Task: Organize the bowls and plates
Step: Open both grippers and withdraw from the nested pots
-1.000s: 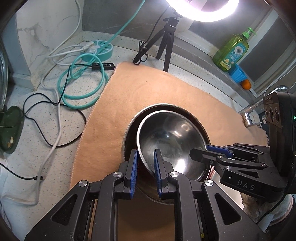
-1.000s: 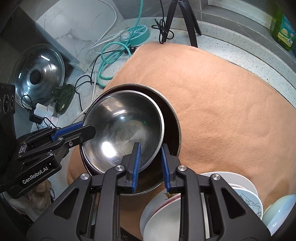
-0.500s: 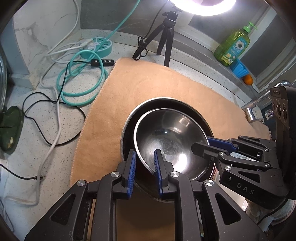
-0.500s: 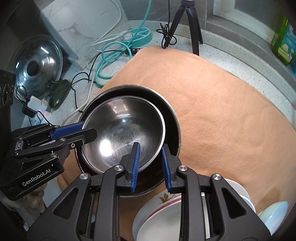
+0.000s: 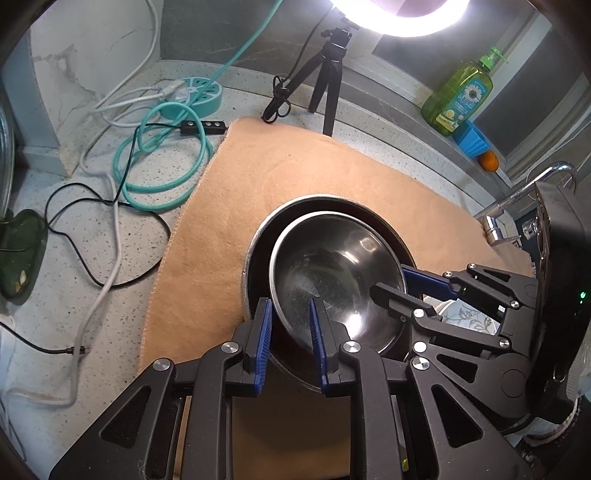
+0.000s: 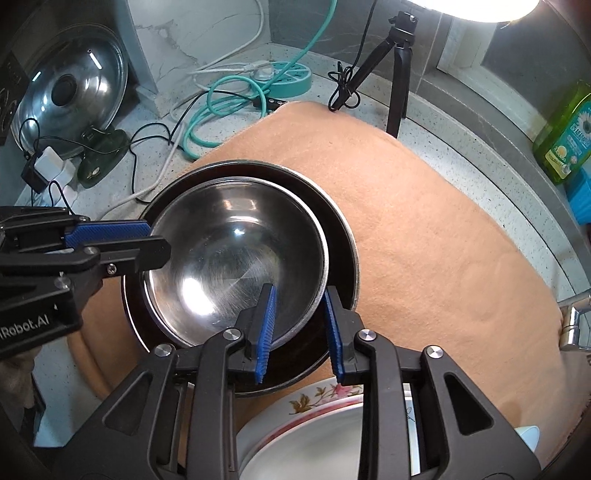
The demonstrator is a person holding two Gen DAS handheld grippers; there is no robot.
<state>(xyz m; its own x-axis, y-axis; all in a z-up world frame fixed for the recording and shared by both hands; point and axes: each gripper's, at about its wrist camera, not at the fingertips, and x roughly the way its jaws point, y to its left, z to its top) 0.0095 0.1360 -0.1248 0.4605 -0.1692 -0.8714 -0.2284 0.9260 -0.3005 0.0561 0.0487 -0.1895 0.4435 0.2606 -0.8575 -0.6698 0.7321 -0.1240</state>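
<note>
Nearest the left wrist camera, the left gripper [image 5: 288, 325] had its blue pads set on either side of the rim of a small steel bowl [image 5: 332, 280], one pad inside and one outside, with a gap at the rim, so whether it truly pinched the bowl could not be told. The right gripper [image 6: 299, 317] straddled the opposite rim in the same way, and its grip could not be told either. The small steel bowl sat inside a larger dark pan [image 6: 343, 251], which rested on an orange cloth [image 6: 424, 221] spread over a speckled counter [image 5: 92, 295].

Only the right wrist view showed a flowered white plate [image 6: 317, 398] just beneath that gripper, close to the pan, and a steel pot lid [image 6: 70, 92] leaning at the far left. Only the left wrist view showed a faucet [image 5: 517, 199] at the right and a small orange fruit [image 5: 488, 161] on the ledge.

Farther back, both views showed coiled teal cable [image 5: 166, 173], a black tripod [image 5: 328, 74] under a bright ring light [image 5: 399, 14], and a green soap bottle [image 5: 458, 96].
</note>
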